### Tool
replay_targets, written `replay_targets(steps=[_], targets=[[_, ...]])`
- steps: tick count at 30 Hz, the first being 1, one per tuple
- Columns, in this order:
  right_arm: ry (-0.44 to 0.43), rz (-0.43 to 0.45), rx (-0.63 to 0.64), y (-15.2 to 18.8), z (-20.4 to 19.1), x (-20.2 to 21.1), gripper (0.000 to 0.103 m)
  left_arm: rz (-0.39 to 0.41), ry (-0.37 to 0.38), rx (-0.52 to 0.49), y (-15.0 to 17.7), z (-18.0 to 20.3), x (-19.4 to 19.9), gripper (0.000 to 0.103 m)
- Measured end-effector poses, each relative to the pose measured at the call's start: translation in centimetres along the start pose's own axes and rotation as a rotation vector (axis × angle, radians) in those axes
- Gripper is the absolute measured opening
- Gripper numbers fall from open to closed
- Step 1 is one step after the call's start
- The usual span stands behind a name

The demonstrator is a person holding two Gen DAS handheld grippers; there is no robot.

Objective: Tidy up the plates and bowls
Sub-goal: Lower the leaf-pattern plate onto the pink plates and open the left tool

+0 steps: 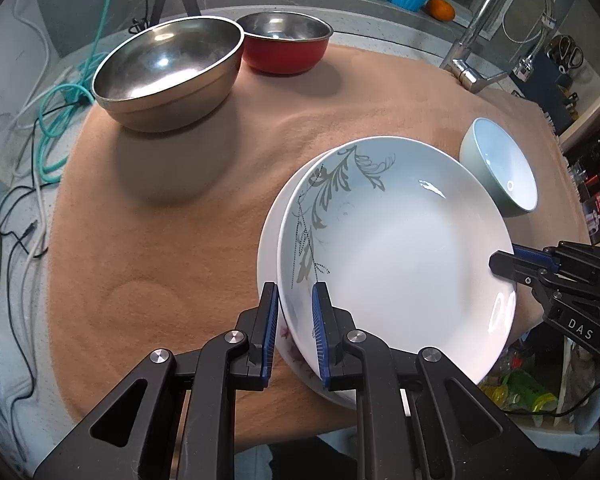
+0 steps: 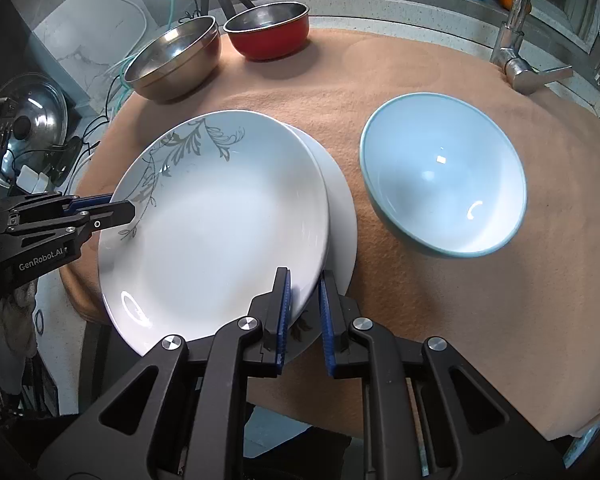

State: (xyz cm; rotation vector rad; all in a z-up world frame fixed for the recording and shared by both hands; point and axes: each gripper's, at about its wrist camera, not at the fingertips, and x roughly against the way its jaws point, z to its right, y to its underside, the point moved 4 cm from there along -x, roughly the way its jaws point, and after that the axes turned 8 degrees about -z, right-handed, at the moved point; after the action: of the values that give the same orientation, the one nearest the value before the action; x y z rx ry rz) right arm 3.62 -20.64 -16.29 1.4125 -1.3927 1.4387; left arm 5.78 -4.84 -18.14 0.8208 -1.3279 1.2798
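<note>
Gripping the top plate (image 1: 400, 248) from both sides here. The left gripper (image 1: 296, 308) has its blue-padded jaws closed down on the plate's rim, one finger inside the dish and one outside. The right gripper (image 2: 304, 296) does the same on the opposite rim. That plate, with a grey leaf pattern, sits on a second plate (image 2: 340, 216) at the front edge of the tan cloth (image 1: 180, 240). A light blue bowl (image 2: 444, 176) stands just beside the plates, apart from them. Over at the back edge, a steel bowl (image 1: 168, 72) and a red bowl (image 1: 286, 42) sit touching each other.
</note>
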Motion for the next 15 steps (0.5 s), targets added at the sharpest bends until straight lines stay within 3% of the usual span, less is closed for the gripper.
replay_targets(steps=[15], targets=[[0.008,0.081,-0.055,-1.2,0.3,3.3,0.014,0.044,0.086,0.043,-0.5,-2.1,2.7,0.015]])
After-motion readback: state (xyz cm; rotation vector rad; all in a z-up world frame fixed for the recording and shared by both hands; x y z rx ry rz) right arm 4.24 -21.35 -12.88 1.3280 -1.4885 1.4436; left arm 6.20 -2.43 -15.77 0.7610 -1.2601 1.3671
